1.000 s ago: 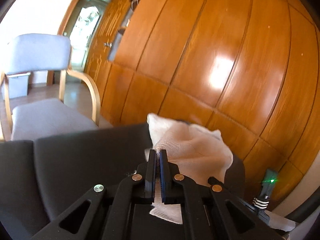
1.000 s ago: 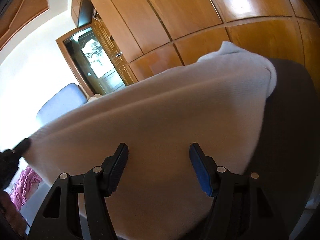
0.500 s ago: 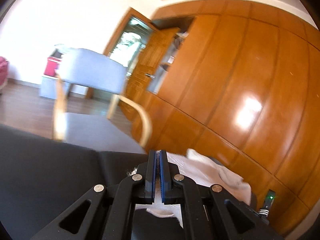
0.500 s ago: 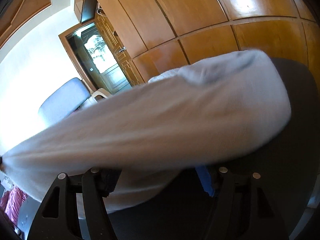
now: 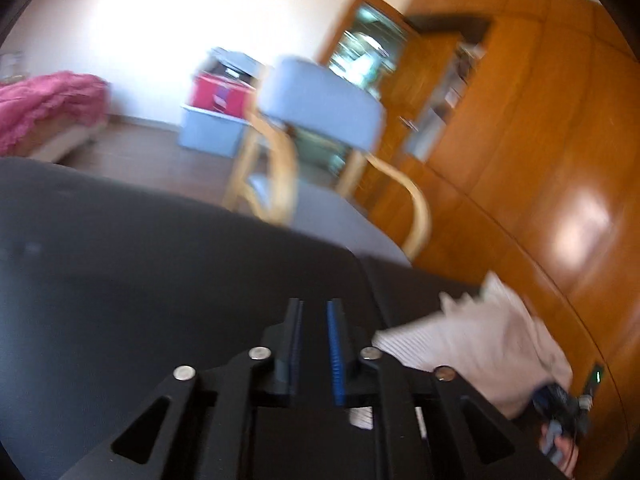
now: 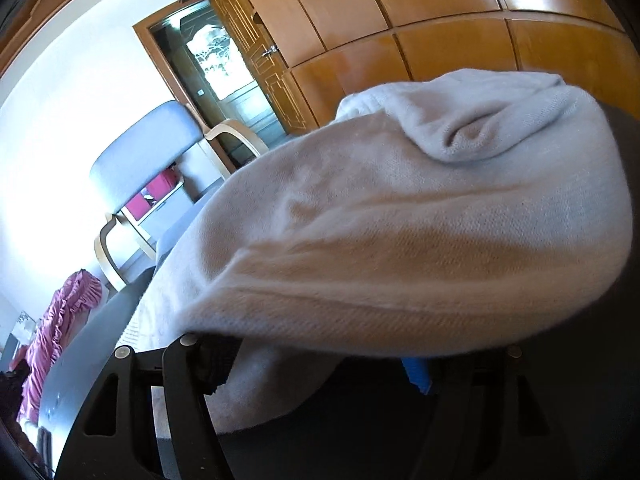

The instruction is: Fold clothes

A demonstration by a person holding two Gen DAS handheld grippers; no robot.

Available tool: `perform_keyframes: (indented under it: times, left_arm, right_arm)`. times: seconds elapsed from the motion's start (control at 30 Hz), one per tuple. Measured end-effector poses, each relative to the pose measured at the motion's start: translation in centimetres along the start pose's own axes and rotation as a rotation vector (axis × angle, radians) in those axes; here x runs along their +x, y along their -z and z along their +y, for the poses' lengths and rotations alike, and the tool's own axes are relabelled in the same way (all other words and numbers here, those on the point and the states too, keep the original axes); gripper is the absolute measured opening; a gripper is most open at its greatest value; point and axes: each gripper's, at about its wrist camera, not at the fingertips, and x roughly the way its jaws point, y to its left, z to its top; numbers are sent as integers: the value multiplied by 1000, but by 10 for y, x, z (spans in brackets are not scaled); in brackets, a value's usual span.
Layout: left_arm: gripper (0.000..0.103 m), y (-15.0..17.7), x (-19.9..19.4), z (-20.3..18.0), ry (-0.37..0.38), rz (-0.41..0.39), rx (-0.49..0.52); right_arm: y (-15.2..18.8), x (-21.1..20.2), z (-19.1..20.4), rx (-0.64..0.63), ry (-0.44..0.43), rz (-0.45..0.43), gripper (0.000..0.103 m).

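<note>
The garment lay on the tabletop (draped over the right gripper's fingers); a chair stood behind, wardrobe to its right.

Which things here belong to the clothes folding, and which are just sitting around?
In the job: white garment, dark surface under it, left gripper, right gripper.

Lying about: blue chair, pink fabric, red box, wooden wardrobe.

Bright daylight, perhaps motion blur, fisheye edges
</note>
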Motion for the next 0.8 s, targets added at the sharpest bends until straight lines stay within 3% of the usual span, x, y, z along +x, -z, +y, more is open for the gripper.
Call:
perform_keyframes:
  times: [0.13,0.27,0.37,0.47,0.53,0.67,0.8]
  left_arm:
    - [25,15,51,-70,112,125,165]
    - [25,35,92,-151,188,206,427]
    - [25,55,112,-197,255,287,587]
    - [25,69,123,-216,313,341,663]
    - [27,75,129,-222,322,349,715]
    - [30,94,146,-229,232,365,847]
    - [38,104,156,-232,187,349,908]
  right_arm:
    - [1,-9,-3,-10,36,-10,77]
    - [-4,-22,-21,49,17,-29,78]
    - [-6,-29,-33,98,-56,-19,78]
    - [-5,-29,-41,117,-134,12,79]
    - [-3,-29,-42,106,-186,34,79]
    - [-3,-30,-42,83,-234,28,81]
    - [-1,-21,-52,173,-271,44,82]
